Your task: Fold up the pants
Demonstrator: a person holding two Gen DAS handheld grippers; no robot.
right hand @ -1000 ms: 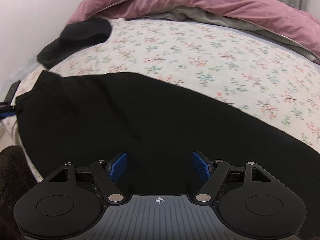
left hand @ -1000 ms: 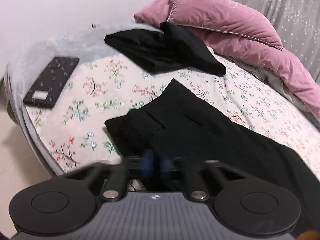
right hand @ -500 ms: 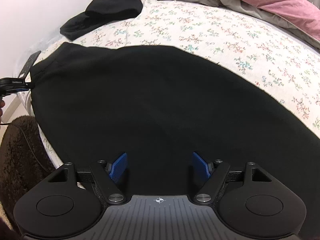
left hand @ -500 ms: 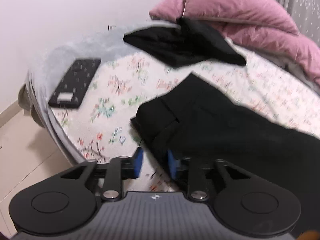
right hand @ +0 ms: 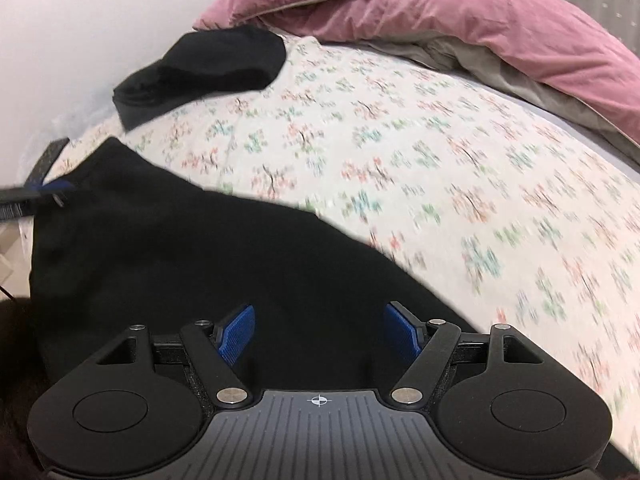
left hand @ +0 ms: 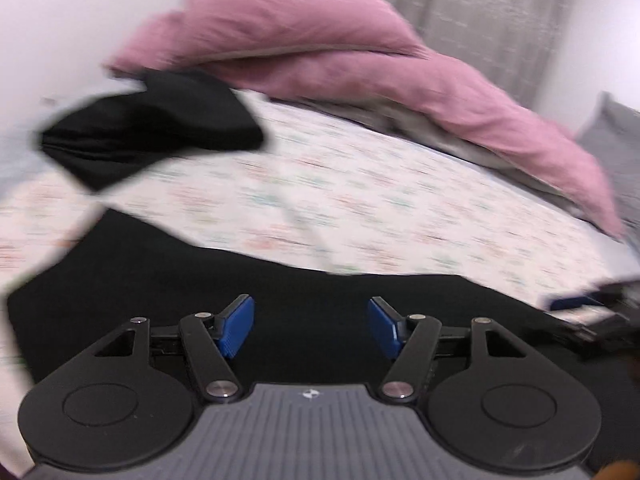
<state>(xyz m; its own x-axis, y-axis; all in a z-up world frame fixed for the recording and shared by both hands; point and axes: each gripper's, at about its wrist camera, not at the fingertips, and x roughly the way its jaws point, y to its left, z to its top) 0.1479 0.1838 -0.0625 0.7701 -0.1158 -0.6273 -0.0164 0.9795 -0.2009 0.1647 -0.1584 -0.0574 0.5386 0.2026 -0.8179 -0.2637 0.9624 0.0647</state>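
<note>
Black pants [left hand: 200, 280] lie flat along the near edge of a bed with a floral sheet [left hand: 360, 208]; in the right wrist view the pants [right hand: 180, 256] fill the lower left. My left gripper [left hand: 311, 326] hovers over the black cloth, its jaws opening, with nothing pressed between the blue pads. My right gripper [right hand: 318, 332] also stands open above the pants, pads apart and clear of the fabric. The other gripper shows as a blurred dark shape at the right edge [left hand: 592, 312] of the left wrist view and at the left edge [right hand: 36, 196] of the right wrist view.
A second black garment [left hand: 152, 128] lies crumpled near the wall, seen too in the right wrist view [right hand: 204, 72]. A pink duvet [left hand: 360, 60] with a grey lining is bunched along the far side. A dark flat device [right hand: 46, 160] rests at the bed's left end.
The left gripper let go of the pants' folded end and opened wide, swinging right along the bed. The right gripper stayed open and shifted sideways over the pants.
</note>
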